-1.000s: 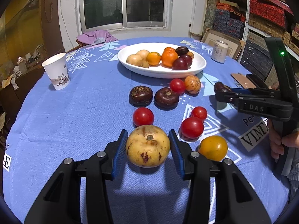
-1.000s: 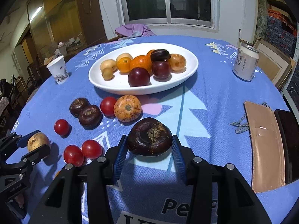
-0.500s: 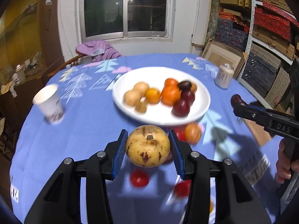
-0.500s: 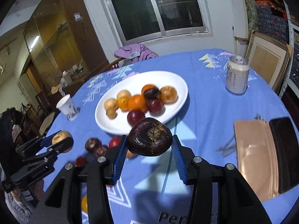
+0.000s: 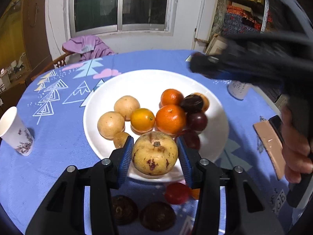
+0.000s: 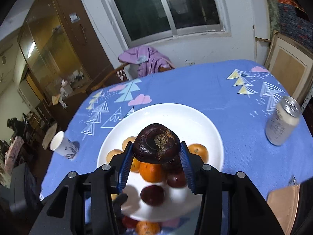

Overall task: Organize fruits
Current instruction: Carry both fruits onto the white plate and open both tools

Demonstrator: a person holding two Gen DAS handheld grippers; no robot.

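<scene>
My left gripper (image 5: pixel 155 153) is shut on a pale yellow spotted fruit (image 5: pixel 154 153) and hangs over the near rim of the white plate (image 5: pixel 148 80). The plate holds oranges (image 5: pixel 170 118), pale round fruits (image 5: pixel 110 124) and dark plums (image 5: pixel 196 121). My right gripper (image 6: pixel 156 154) is shut on a dark brown flattened fruit (image 6: pixel 156 148), above the same plate (image 6: pixel 176 115) and its fruit pile. In the left wrist view the right gripper (image 5: pixel 197 64) shows blurred at the upper right, over the plate's far edge.
On the blue tablecloth (image 5: pixel 58 133) near me lie two dark brown fruits (image 5: pixel 156 215) and a red tomato (image 5: pixel 176 192). A paper cup (image 5: pixel 16 132) stands left, a drink can (image 6: pixel 282 124) right, with a tan wallet (image 5: pixel 271 144) and a phone. A hand (image 5: pixel 296 152) holds the right gripper.
Both grippers have risen and travelled forward from the loose fruits to over the plate, each keeping its fruit. The plate now fills the middle of both views.
</scene>
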